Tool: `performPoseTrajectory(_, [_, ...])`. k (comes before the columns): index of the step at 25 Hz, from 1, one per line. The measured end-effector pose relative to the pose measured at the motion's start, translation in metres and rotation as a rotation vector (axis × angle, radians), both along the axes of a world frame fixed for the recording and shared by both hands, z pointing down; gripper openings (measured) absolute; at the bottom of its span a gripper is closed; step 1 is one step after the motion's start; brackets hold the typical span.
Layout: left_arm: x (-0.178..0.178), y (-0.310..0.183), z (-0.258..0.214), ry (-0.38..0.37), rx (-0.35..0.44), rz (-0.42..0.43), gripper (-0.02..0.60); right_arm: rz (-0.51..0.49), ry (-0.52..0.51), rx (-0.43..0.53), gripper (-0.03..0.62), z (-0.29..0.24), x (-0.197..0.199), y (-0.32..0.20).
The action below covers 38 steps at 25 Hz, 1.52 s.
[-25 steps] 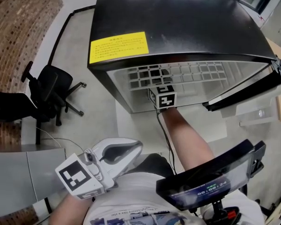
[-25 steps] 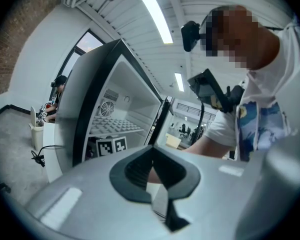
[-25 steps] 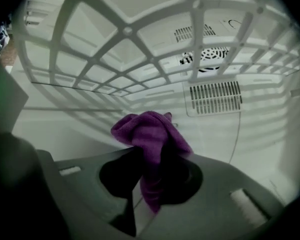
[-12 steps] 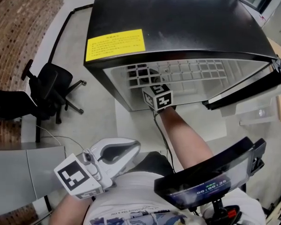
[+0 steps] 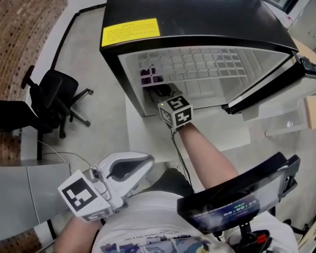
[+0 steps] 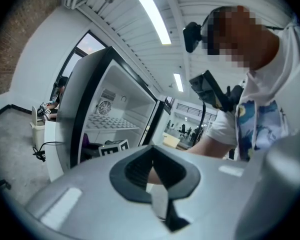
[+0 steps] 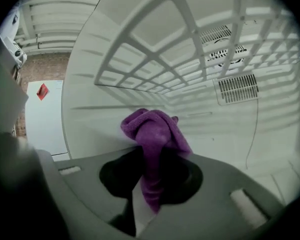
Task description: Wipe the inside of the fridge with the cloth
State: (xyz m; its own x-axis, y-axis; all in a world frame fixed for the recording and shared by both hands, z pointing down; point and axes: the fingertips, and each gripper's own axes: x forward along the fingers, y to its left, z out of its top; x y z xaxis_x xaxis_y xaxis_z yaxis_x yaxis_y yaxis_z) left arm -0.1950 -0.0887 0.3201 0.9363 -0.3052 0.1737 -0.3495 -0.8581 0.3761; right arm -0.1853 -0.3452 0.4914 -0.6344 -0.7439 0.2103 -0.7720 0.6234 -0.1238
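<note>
— Right tool (image 7: pixel 150 180)?
— Clamped on the purple cloth (image 7: pixel 153 128), inside the open fridge (image 5: pixel 200 15), under its white grid shelf (image 7: pixel 190 49).
— Left tool (image 6: pixel 152 176)?
— Jaws together, nothing between them, held outside the fridge

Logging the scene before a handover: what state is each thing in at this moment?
fridge door: open.
cloth: bunched, clamped in the right tool, inside the fridge.
right tool: shut on the cloth.
left tool: shut, empty, outside the fridge.
shelf: in place in the fridge.
screen: lit.
</note>
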Motion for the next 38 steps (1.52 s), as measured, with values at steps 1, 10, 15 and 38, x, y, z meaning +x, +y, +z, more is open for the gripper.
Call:
performPoseTrajectory(1, [-0.002,0.003,0.001,-0.005,0.012,0.001,0.006,0.001,-0.001,-0.001,0.078,0.000,0.000,0.004])
performPoseTrajectory(10, [-0.007,0.029,-0.005,0.008,0.030,0.012,0.006,0.011,-0.007,-0.005,0.078,-0.003,0.000,0.044])
performPoseTrajectory(15, [-0.007,0.040,-0.003,0.013,0.031,0.028,0.006,0.017,-0.005,-0.012,0.078,0.001,0.001,0.060])
performPoseTrajectory(38, [0.039,0.043,-0.010,0.059,0.035,0.172,0.006,0.301,0.083,0.028,0.078,-0.007,0.133,0.061])
